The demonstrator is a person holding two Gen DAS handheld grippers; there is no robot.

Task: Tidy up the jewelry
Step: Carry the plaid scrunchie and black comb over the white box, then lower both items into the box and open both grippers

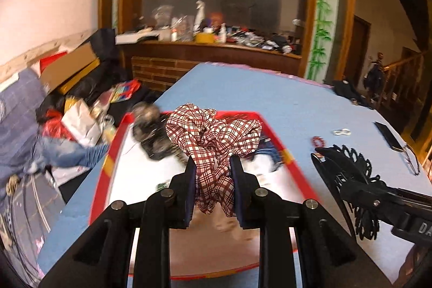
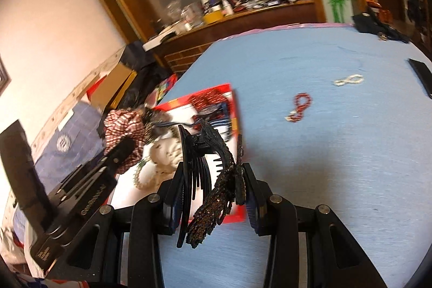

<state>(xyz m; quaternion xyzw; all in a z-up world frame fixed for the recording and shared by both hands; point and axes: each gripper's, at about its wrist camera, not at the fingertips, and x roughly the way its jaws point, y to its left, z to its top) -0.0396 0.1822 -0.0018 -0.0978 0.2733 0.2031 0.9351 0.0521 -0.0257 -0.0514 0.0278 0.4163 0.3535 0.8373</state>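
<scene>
One plaid scrunchie (image 1: pixel 213 136), one black hair claw (image 2: pixel 208 180), two bead bracelets (image 2: pixel 299 107).

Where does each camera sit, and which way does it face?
Left wrist: on the left gripper, looking past its plaid scrunchie onto the red tray; the right gripper shows at right.
Right wrist: on the right gripper, holding a black hair claw; the left gripper shows at left.
Shared: tray, blue table, red bead bracelet.
</scene>
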